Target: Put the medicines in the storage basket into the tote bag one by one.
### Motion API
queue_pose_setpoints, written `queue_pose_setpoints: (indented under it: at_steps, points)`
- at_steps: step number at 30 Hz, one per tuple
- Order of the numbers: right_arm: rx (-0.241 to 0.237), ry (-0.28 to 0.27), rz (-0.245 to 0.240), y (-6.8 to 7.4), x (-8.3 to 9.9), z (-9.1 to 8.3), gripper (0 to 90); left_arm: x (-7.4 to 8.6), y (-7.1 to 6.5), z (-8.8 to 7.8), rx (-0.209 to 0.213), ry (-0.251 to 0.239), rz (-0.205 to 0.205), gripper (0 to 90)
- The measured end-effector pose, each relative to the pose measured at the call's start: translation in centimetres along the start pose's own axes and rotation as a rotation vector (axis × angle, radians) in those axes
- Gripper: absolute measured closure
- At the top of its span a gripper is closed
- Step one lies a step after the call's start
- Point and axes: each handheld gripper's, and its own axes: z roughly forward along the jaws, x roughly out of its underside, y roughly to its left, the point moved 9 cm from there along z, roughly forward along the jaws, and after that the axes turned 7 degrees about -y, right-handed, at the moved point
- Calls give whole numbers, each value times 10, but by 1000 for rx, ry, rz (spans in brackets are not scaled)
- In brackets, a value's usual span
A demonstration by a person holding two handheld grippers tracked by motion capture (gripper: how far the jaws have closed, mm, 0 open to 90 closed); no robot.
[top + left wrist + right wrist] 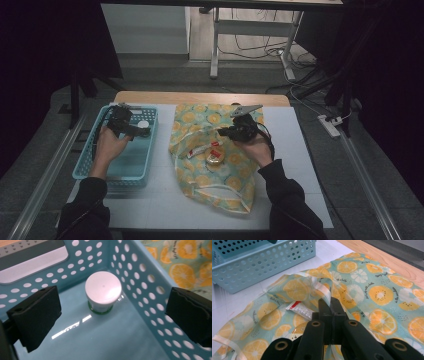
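A light blue perforated basket [82, 165] stands at the table's left. Inside it, in the far corner, sits a small jar with a white lid [143, 124] [103, 290] and a green base. My left gripper [134, 130] [110, 315] hangs inside the basket, open, its jaws wide apart with the jar a little beyond them. In the middle lies an orange-print cloth bag [200, 120] [374, 290]. My right gripper [222, 132] [329, 302] is shut on the bag's white-edged rim and holds it lifted. A red-and-white tube [205, 148] [299, 309] and a round yellow tin [216, 159] lie in the bag's mouth.
The basket's wall [140, 290] stands close to the left gripper's right jaw, with the bag [190, 262] just beyond it. The basket's side [262, 262] is at the upper left of the right gripper view. A white mat [295, 150] covers the wooden table.
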Motion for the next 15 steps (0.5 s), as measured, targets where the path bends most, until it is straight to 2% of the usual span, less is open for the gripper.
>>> queue_pose_setpoints:
  at_steps: [8, 11, 12, 15]
  points:
    - [-1, -4, 1, 0, -1, -1, 900, 5, 8, 16, -21, 49, 1, 9]
    - [-1, -4, 0, 0, -1, -1, 900, 5, 10, 18, -23, 54, 5, 27]
    - [-1, -4, 1, 0, -1, -1, 900, 4, 10, 19, -11, 51, 11, 33]
    - [-1, -5, 1, 0, -1, -1, 900, 5, 12, 22, -25, 61, 21, 64]
